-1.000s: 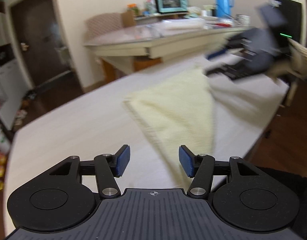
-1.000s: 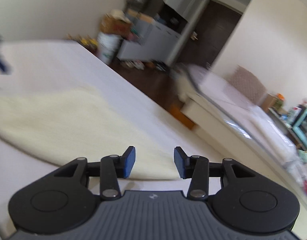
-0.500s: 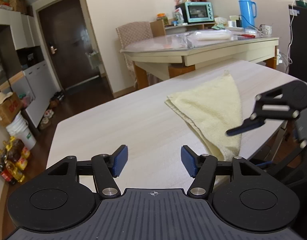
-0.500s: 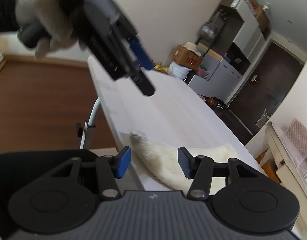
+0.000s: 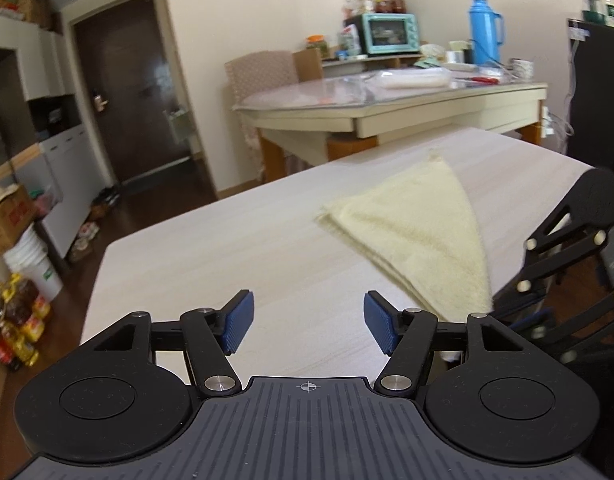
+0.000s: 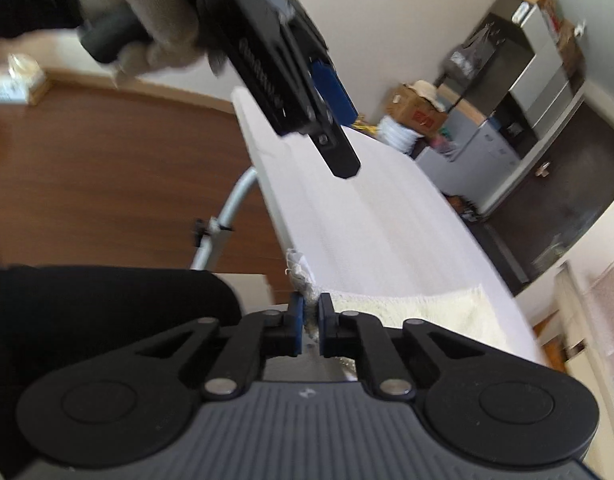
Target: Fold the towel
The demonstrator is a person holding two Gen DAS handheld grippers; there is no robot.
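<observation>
I'm working in a lived-in room: a dark door (image 5: 135,88) at the back, a second table (image 5: 391,108) crowded with a small oven (image 5: 391,34) and a blue flask (image 5: 483,30), boxes and bottles along the wall. My own table (image 5: 227,256) is pale wood grain, bare except for the towel (image 5: 415,232), which lies toward its right side as a cream triangle, already doubled over, one point aimed at the far edge and another trailing to the near edge. My left gripper (image 5: 307,326) hangs above bare table left of the towel, its jaws opening with nothing between them. My right gripper (image 6: 311,320) sits at the near edge, its pads pinched on the towel's frayed corner, a tuft of which pokes up between them; the rest of the cloth (image 6: 435,312) runs off to the right along the table. From the right wrist view I can see my gloved hand (image 6: 155,28) carrying the left gripper above the table's far corner. I judge this as the start of the next fold: one corner is taken, the other is not. Next I would bring the left gripper down on a second corner or edge, close it, then lift both together and carry the cloth across itself, keeping it taut so it doesn't slide off the edge.
</observation>
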